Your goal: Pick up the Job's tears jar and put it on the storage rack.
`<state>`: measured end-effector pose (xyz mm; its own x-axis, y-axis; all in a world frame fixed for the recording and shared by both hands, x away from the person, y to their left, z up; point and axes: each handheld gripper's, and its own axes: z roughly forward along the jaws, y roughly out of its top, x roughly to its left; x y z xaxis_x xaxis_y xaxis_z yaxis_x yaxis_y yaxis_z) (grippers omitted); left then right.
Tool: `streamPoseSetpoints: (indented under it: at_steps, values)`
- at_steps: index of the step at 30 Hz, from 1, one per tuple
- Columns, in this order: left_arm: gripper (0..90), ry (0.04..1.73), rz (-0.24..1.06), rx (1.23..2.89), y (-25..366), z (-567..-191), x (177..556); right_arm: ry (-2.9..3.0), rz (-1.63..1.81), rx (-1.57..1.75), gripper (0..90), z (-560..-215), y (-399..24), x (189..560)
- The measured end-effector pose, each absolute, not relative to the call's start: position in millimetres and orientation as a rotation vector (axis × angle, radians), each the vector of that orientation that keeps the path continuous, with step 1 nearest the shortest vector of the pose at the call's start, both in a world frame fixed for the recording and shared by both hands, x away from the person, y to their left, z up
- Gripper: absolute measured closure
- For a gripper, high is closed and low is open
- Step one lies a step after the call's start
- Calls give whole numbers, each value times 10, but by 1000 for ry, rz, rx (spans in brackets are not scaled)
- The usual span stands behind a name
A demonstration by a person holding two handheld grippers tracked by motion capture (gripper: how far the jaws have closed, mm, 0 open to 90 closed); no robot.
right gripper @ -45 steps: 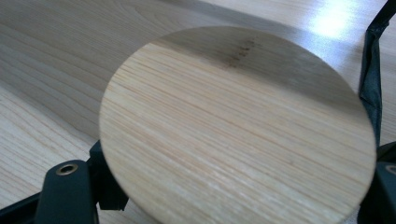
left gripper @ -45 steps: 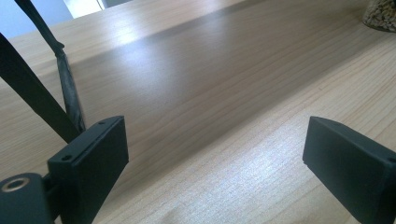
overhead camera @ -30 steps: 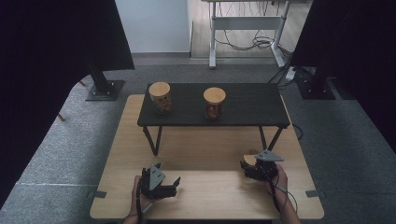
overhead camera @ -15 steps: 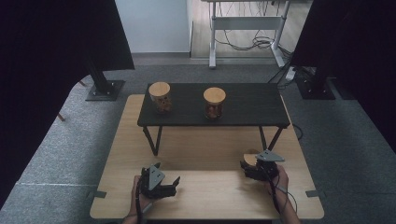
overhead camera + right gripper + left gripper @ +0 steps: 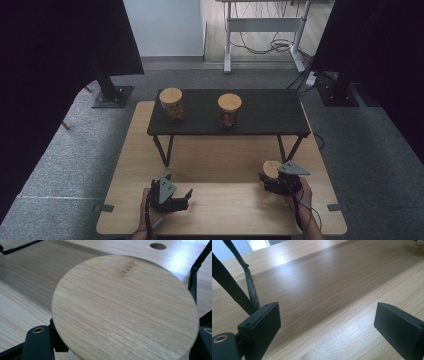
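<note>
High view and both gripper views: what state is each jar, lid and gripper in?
Left jar: upright, lidded, on the black table.
Right jar: upright, lidded.
Wooden lid: held by the right gripper.
Left gripper: open, nothing between its fingers.

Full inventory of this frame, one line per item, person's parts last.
Jars: 2, glass with round wooden lids, standing apart on the black table; second one to its right.
Black table: 1, low, standing on the wooden table.
Wooden table: 1, light wood.
Wooden disc: 1, light wood, between the right gripper's jaws.
White desk frame: 1, far background, cables under it.
Left gripper: 1, black, jaws apart, nothing between them.
Right gripper: 1, black, closed on the disc.
</note>
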<state>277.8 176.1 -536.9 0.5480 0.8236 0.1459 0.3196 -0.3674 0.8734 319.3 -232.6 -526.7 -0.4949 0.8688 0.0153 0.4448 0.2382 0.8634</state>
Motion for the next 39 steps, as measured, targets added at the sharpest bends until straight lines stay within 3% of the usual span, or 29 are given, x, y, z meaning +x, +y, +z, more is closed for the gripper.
streamPoseSetpoints:
  at_steps: [39]
  values:
    - [65, 924, 746, 1936, 1749, -5376, 2780, 2003, 1295, 1044, 243, -4778, -2176, 2832]
